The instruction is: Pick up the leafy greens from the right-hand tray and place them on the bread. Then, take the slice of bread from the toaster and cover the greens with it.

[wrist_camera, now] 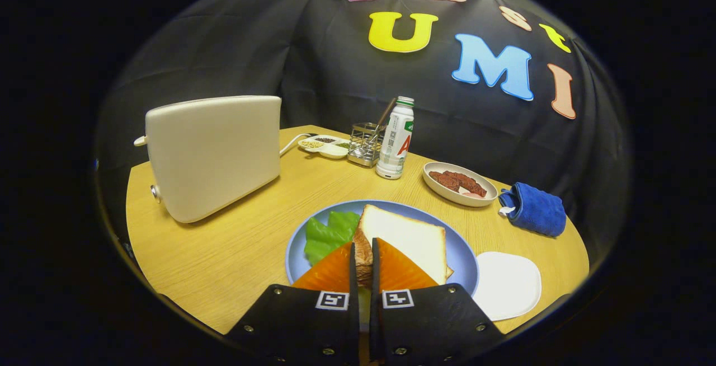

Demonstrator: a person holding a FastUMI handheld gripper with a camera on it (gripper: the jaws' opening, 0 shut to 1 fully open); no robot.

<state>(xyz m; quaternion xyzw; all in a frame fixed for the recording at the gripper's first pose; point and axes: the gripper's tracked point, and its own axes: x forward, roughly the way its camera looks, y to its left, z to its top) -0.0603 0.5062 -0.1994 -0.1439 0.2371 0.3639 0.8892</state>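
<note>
— Where's the gripper (pixel 363 257) right now?

— Low over the blue plate (pixel 464 254), near the front edge of the wooden surface (pixel 224 243). Its fingers are drawn close together, with just a narrow slot between them, and the crust edge of the bread slice (pixel 408 234) sits in that slot. They look to be pinching it, both tips against the crust.

— And the slice itself?

— It lies on the plate and stretches away from the fingertips, mostly ahead of them and off to their right. I think there's a corner of a second slice (pixel 449 271) peeking out under it at the right, but it's small.

— The leafy greens?

— The leafy greens (pixel 327 234) are on the same plate, just left of the bread and just ahead of the left finger. Part of them may be tucked under the slice; I can't tell.

— The toaster?

— The cream toaster (pixel 215 153) stands well beyond the fingers on the left. I see its side, not its slots.

— Anything to the right?

— A white tray (pixel 512 285) just beside the plate, touching or nearly so. Farther back there's a dish of brown pieces (pixel 458 182), a folded blue cloth (pixel 534 209), a white bottle (pixel 396 139), a wire holder (pixel 366 143) and a divided dish (pixel 324 145).
</note>
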